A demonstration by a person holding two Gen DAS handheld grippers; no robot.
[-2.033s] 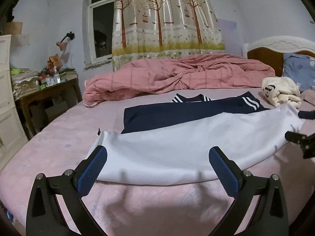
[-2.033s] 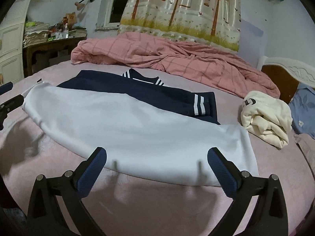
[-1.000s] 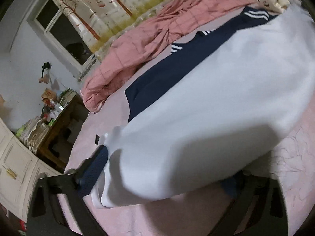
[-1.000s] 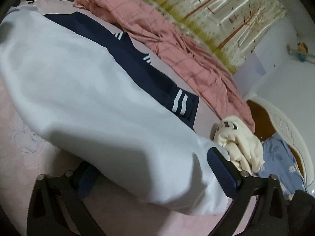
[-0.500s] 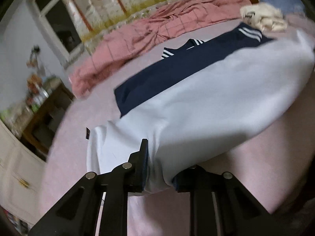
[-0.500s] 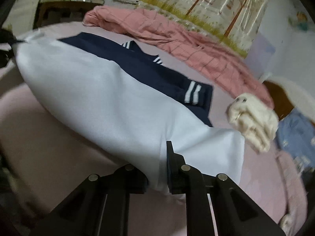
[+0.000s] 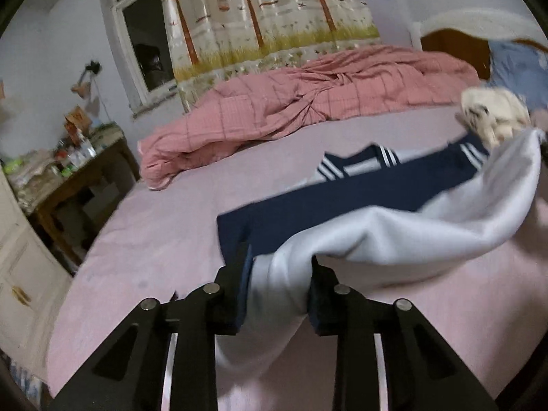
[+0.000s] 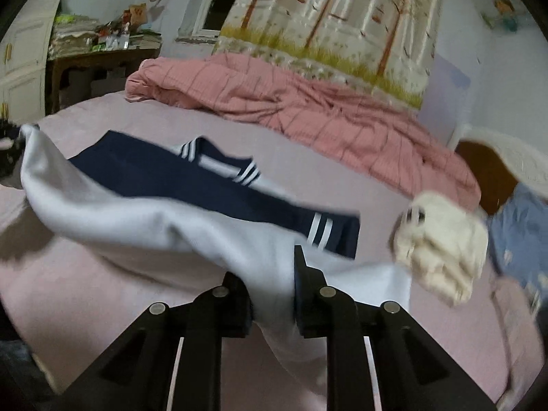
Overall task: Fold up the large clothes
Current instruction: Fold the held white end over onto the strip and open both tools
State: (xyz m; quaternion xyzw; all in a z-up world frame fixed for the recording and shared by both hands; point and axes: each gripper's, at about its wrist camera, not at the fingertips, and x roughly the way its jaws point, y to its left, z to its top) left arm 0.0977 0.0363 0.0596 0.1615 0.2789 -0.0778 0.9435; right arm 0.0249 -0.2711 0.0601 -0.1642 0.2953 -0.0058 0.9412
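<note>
A large white and navy garment [image 7: 394, 239] with striped cuffs lies across the pink bed sheet [image 7: 154, 239]. My left gripper [image 7: 279, 267] pinches a bunched white corner of it, held up off the sheet. Its jaws are opening slightly, but the pads still press the cloth. In the right wrist view the same garment [image 8: 137, 219] sags between both hands. There my right gripper [image 8: 272, 274] clamps the other white corner, its jaws also easing open while still pressing the fabric. The navy half [image 8: 205, 185] rests flat on the bed.
A crumpled pink quilt [image 7: 308, 102] fills the far side of the bed. A folded cream garment [image 8: 441, 257] lies by a blue pillow [image 8: 524, 233] and the headboard [image 8: 486, 167]. A cluttered wooden side table [image 7: 78, 178] and white cabinet [image 7: 20, 274] stand left of the bed.
Both grippers went from wide open around the white hem to closed on it, then rose, lifting the near edge off the sheet. Both views rolled back toward level.
</note>
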